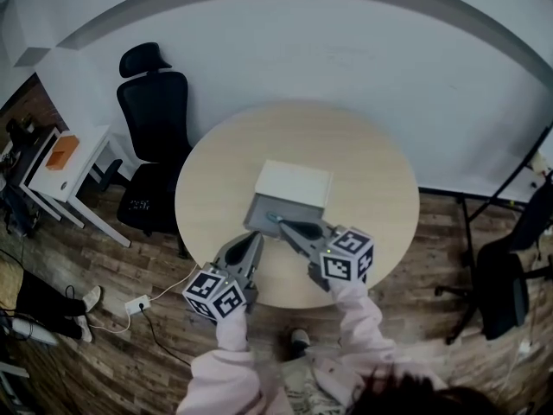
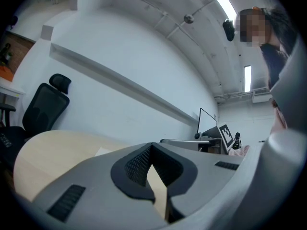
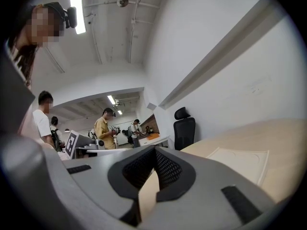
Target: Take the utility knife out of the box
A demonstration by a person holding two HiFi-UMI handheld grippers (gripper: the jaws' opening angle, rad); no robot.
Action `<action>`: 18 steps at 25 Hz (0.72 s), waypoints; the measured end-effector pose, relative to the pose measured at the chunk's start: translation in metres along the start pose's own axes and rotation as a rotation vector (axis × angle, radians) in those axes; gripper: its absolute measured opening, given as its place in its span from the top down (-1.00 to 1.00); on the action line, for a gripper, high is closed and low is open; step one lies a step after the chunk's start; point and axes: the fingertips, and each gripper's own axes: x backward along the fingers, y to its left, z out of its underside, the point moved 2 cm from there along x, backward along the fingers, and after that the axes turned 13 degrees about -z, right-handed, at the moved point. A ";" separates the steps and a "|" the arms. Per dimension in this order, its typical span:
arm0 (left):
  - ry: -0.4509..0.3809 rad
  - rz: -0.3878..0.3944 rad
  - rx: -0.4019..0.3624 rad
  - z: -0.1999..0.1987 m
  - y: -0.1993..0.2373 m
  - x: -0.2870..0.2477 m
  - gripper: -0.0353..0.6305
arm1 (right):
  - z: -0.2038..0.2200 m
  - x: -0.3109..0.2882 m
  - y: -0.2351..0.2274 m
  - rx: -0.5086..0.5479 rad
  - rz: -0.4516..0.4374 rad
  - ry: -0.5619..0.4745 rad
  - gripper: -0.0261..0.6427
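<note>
Round pale-wood worktop (image 1: 380, 188), bare apart from the box (image 1: 294, 182) near its middle. Plank floor (image 1: 432, 318) all round, white wall (image 1: 363, 50) behind.

The box has a white top and a grey near side facing you. The utility knife (image 1: 276, 219) shows only as a slim dark piece with a bluish end at that grey side, too small to make out further.

Your right tongs (image 1: 287, 225) point at that spot, tips just beside the knife; I cannot tell whether they touch. They are pressed together with nothing pinched. Your left tongs (image 1: 255, 242) sit near the worktop's near edge, just short of the box, likewise pressed together and empty.

Around: a black office chair (image 1: 155, 115) stands close behind the worktop on the left, with a white side desk (image 1: 82, 167) further left carrying an orange item (image 1: 62, 154). A second dark chair (image 1: 505, 275) is on the right. A power strip (image 1: 138, 304) lies on the floor with its white cable. Several people stand in the back of the room in the right gripper view.
</note>
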 end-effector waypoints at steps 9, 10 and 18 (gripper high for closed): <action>0.000 -0.021 0.003 -0.001 0.005 -0.023 0.89 | -0.006 -0.003 -0.025 0.001 -0.018 0.016 0.95; 0.000 -0.023 0.004 0.000 0.007 -0.025 0.90 | -0.006 -0.003 -0.028 0.000 -0.019 0.018 0.95; 0.008 -0.027 0.019 0.004 0.015 -0.043 0.89 | -0.005 -0.006 -0.045 -0.002 -0.021 0.037 0.95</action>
